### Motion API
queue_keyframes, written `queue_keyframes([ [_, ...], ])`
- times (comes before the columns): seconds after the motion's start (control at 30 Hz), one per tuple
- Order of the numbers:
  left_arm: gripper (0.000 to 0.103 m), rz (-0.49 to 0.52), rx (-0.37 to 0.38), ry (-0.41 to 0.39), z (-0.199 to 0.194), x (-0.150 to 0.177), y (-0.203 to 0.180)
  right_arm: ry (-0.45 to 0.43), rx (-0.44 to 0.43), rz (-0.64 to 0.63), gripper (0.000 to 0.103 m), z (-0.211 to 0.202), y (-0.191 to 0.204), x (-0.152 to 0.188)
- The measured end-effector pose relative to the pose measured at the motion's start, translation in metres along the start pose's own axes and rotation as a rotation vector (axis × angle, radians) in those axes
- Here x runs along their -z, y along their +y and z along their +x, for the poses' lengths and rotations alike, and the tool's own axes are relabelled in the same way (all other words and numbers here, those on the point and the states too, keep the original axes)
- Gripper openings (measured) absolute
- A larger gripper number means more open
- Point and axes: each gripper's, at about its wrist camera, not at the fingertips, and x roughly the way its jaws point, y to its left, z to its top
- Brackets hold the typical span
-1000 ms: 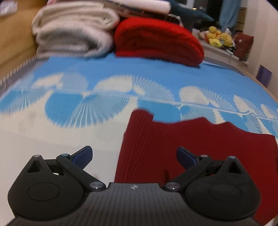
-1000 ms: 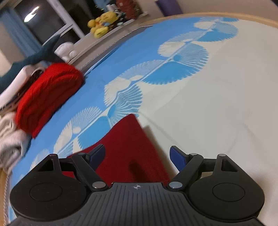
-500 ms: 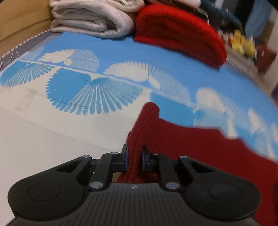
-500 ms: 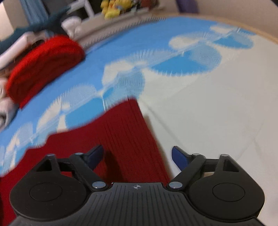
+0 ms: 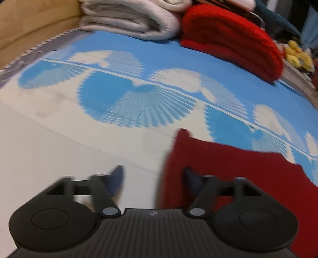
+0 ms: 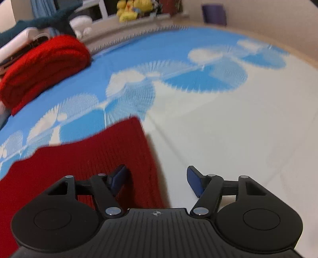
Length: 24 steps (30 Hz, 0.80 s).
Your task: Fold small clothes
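Dark red ribbed garment (image 5: 228, 168) lay flat on the blue-and-white fan-patterned bedspread (image 5: 139, 95), filling the 4 o'clock sector of the left wrist view and the 8 o'clock sector of the right. Left gripper (image 5: 153, 178) was spread wide, straddling the garment's left edge and pinching nothing. Right gripper (image 6: 157, 178) was likewise spread, straddling the right edge. Toward 12 o'clock lay a folded bright red knit (image 5: 232, 37) beside grey folded blankets (image 5: 129, 17).
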Motion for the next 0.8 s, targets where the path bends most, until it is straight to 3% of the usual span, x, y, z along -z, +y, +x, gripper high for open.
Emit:
queue_keyframes([
  [0.1,0.081,-0.039,0.046,-0.002,-0.009,-0.003,0.01,-0.027,-0.166,-0.023,0.067,-0.03,-0.001,-0.002],
  [0.17,0.084,-0.011,0.075,0.018,-0.012,0.0,0.01,0.051,-0.311,-0.036,0.066,-0.039,0.001,0.003],
  [0.23,0.085,0.062,0.051,0.04,-0.006,0.008,0.004,0.153,-0.382,-0.106,0.066,-0.033,0.007,0.013],
  [0.3,0.094,0.148,-0.018,0.083,0.009,0.02,0.0,0.234,-0.316,-0.216,0.066,-0.013,0.017,0.029],
  [0.4,0.102,0.108,-0.042,0.084,0.012,0.021,0.011,0.151,-0.277,-0.443,0.069,-0.013,0.035,0.046],
  [0.57,0.102,0.007,0.029,0.087,-0.014,0.014,0.027,0.149,-0.312,-0.335,0.07,-0.044,0.02,0.037],
  [0.67,0.102,0.077,0.039,0.056,-0.043,0.024,0.024,0.153,-0.327,-0.355,0.076,-0.067,0.014,0.048],
  [0.8,0.102,0.189,0.057,0.026,-0.077,0.052,0.011,0.191,-0.2,-0.507,0.079,-0.07,0.026,0.085],
])
